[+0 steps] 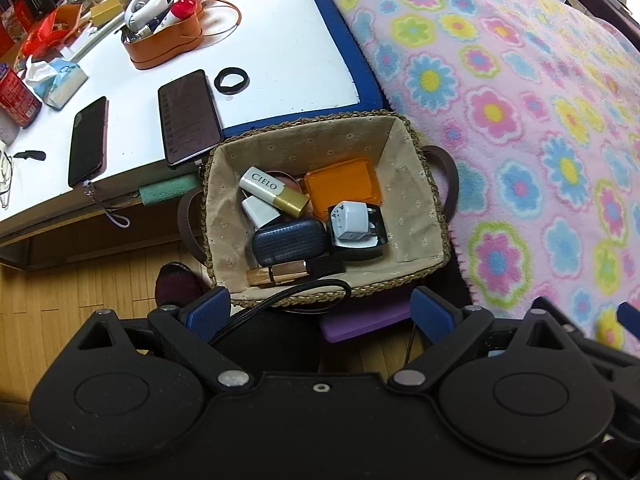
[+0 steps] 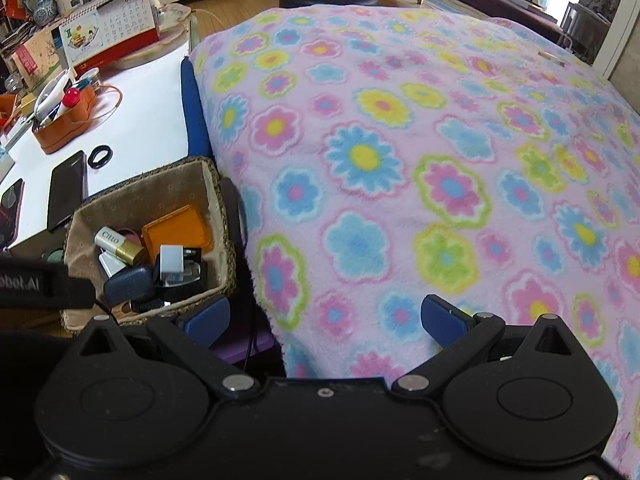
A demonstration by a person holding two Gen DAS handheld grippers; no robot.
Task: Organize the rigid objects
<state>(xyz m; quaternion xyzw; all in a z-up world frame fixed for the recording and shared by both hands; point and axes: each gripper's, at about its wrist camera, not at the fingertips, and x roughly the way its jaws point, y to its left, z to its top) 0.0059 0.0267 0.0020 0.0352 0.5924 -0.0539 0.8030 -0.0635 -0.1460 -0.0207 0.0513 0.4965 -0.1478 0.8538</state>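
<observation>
The left gripper (image 1: 322, 314) hangs with its blue pads spread wide and nothing between them, directly over the near rim of the woven basket (image 1: 424, 148). The basket sits just ahead of the fingers, wedged between the white table (image 1: 280, 52) and the flowered blanket (image 1: 520, 100). Inside it lie a white and gold tube marked CIELO (image 1: 274, 192), an orange lidded box (image 1: 344, 188), a white plug adapter (image 1: 354, 224), a dark blue case (image 1: 290, 242), a small white charger (image 1: 260, 212) and a wooden-looking stick (image 1: 276, 274) along the near wall. A black cable (image 1: 304, 290) crosses the near rim.

The right gripper (image 2: 326, 316) is likewise spread wide and empty, held over the near edge of the blanket; its left finger is close to the basket's right corner, with the basket off to its left.

Beyond the basket on the table rest two dark phones (image 1: 188, 118), a black ring (image 1: 231, 80) and an orange organizer tray (image 1: 164, 42) packed with small items.
</observation>
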